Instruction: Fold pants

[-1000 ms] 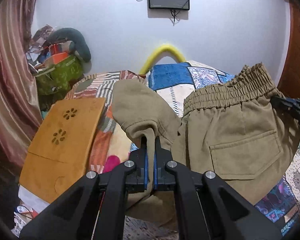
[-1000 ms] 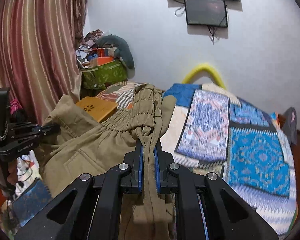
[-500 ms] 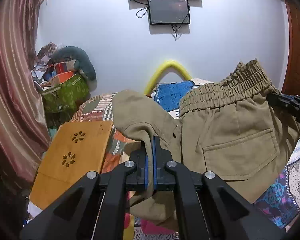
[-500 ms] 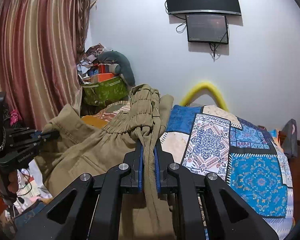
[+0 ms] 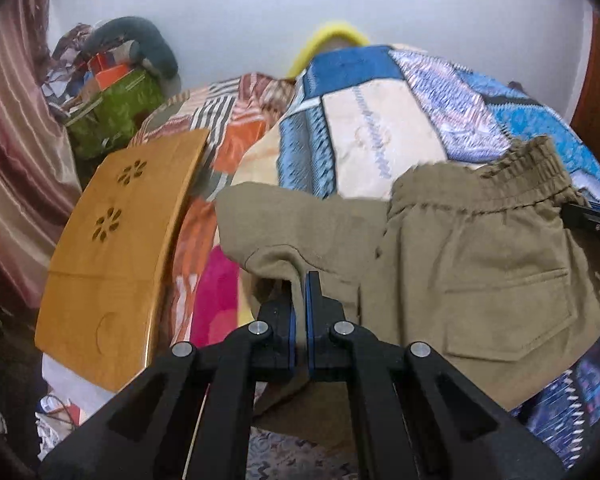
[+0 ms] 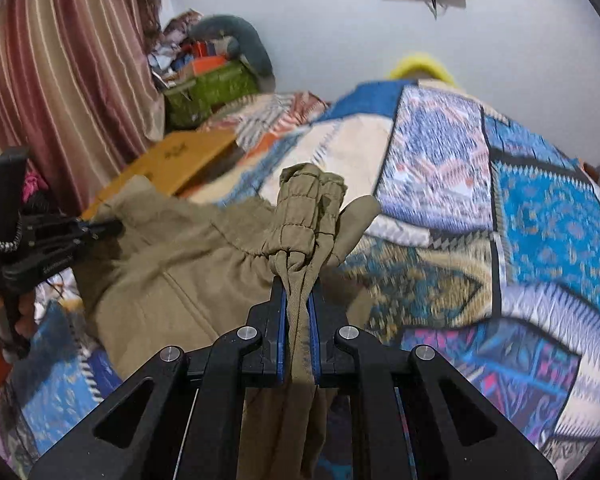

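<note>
Pants (image 5: pixel 480 280) pinched betw both grippers' jaws, hanging over bedspread (image 6: pixel 500 200).

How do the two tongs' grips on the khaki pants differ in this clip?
The left tongs pinch a thin, smooth fold of the khaki cotton pants near the leg side; the right tongs clamp a thick bunched wad at the gathered elastic waistband. Fabric rises well past the right tongs' tips, while it drapes over the left ones. Both are shut on the same garment, held over the patchwork quilt.
</note>
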`<state>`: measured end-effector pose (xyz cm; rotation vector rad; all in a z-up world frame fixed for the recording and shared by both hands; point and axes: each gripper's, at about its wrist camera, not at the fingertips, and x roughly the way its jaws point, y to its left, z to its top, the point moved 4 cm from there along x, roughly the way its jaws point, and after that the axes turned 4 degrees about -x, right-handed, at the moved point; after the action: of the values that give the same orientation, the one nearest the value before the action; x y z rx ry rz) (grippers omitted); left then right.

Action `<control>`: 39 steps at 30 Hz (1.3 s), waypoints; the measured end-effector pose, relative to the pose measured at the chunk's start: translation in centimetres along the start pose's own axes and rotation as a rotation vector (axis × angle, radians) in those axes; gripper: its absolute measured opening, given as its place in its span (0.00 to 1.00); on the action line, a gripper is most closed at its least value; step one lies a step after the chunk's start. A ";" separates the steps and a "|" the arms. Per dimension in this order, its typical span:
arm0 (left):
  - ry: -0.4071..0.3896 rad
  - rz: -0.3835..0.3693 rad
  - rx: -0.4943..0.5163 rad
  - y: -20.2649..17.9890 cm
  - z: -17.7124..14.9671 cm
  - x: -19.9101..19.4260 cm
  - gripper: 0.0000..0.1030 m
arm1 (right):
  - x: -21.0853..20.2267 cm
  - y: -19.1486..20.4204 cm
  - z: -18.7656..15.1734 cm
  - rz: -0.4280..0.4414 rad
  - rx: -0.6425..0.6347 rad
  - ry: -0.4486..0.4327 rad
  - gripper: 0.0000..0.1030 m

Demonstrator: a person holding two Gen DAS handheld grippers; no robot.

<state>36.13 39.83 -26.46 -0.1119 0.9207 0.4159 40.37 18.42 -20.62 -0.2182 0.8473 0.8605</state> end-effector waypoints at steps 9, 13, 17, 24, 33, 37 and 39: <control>0.084 0.031 0.002 1.0 -2.2 1.9 0.22 | 1.9 -0.8 -1.9 -0.079 0.013 0.133 0.21; 0.093 0.066 0.020 1.3 -2.8 1.8 0.33 | 1.4 -0.4 -2.1 -0.118 0.000 0.158 0.33; 0.086 0.076 0.012 2.0 -3.3 0.1 0.33 | -1.6 0.2 -1.7 -0.140 -0.025 0.118 0.36; -0.006 0.051 0.013 1.3 -3.9 -8.3 0.33 | -10.7 3.1 -0.4 -0.137 -0.060 -0.041 0.37; -0.289 -0.098 -0.059 -1.2 -3.2 -26.5 0.33 | -23.9 8.8 0.8 -0.102 -0.071 -0.305 0.47; -0.420 -0.145 -0.070 -2.6 -4.6 -34.9 0.33 | -29.8 12.1 0.6 -0.085 -0.095 -0.426 0.47; -0.470 -0.165 -0.074 -3.2 -5.5 -38.0 0.33 | -32.5 13.9 0.1 -0.075 -0.113 -0.482 0.47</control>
<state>13.06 24.05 0.04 -0.1486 0.4296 0.3037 18.52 8.72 5.38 -0.1312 0.3391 0.8442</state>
